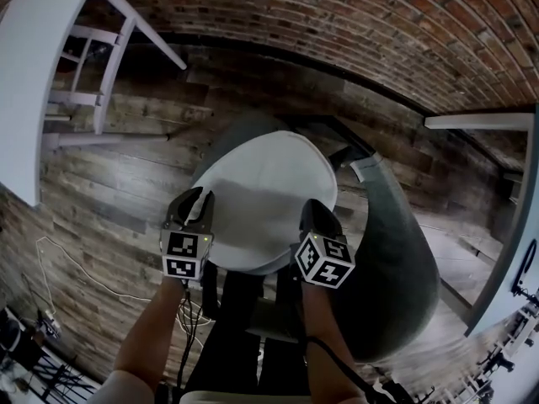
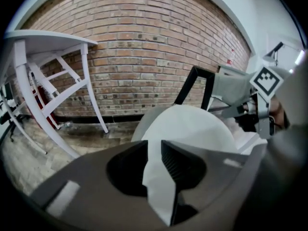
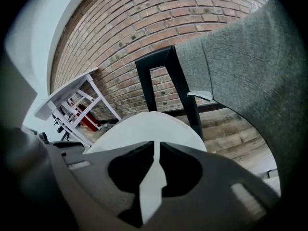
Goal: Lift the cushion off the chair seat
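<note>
Plainly, the cushion lies flat on the chair seat and is not lifted yet. The left gripper hangs at its near left edge with jaws only a crack apart, gripping nothing; the white in the gap looks like the cushion beyond. The right gripper, at the near right edge, has its jaws all but together and is empty. The risk is that jaws this narrow will not take the padded rim and will push it instead, so the cushion slides across the seat. A one-sided grip would also let it fold and drop.
</note>
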{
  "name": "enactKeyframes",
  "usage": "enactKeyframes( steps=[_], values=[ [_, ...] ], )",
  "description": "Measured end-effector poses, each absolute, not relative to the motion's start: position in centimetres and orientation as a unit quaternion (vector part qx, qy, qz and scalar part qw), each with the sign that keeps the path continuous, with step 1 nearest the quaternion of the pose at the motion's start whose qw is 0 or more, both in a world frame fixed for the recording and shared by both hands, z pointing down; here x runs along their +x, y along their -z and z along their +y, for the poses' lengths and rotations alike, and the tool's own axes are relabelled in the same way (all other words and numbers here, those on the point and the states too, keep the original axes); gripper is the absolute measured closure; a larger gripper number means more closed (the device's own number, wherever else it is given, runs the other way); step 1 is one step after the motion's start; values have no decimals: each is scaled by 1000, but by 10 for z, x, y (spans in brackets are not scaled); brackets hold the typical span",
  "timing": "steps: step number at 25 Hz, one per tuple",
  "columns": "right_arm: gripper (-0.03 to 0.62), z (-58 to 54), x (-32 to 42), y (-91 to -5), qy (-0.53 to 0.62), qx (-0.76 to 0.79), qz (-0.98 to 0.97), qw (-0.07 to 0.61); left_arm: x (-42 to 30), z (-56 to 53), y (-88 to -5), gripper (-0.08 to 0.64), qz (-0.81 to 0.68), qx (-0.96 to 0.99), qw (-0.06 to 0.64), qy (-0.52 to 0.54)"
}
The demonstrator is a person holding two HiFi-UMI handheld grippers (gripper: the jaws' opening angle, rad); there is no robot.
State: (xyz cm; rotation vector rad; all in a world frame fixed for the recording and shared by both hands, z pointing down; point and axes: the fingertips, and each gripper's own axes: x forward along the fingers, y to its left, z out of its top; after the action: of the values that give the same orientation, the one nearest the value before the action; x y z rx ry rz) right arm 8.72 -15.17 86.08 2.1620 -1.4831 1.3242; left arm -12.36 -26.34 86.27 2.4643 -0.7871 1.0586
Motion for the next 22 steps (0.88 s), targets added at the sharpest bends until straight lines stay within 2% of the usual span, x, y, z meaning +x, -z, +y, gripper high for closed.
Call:
enactKeyframes(
  steps=[1,4,6,10,15,22],
  values=[
    [537,-149,87,-864,-455,731,-500,98,-125,-262,-866,497,-276,867,175,-375],
    [471,-142,88,-875,-480,727,-484,81,-131,-259,-873,439,-281,862,183,-380],
    [401,-137,92,-881,-490,728,-473,74,-136,-260,-876,402,-290,858,184,-382],
    [355,-125,106,-893,-496,739,-450,69,-142,-264,-886,345,-306,850,185,-386],
    [258,-111,116,-905,-512,746,-421,63,-146,-265,-898,275,-309,843,205,-391],
    [239,-98,118,-925,-536,742,-398,65,-150,-268,-909,230,-312,832,216,-404]
  ],
)
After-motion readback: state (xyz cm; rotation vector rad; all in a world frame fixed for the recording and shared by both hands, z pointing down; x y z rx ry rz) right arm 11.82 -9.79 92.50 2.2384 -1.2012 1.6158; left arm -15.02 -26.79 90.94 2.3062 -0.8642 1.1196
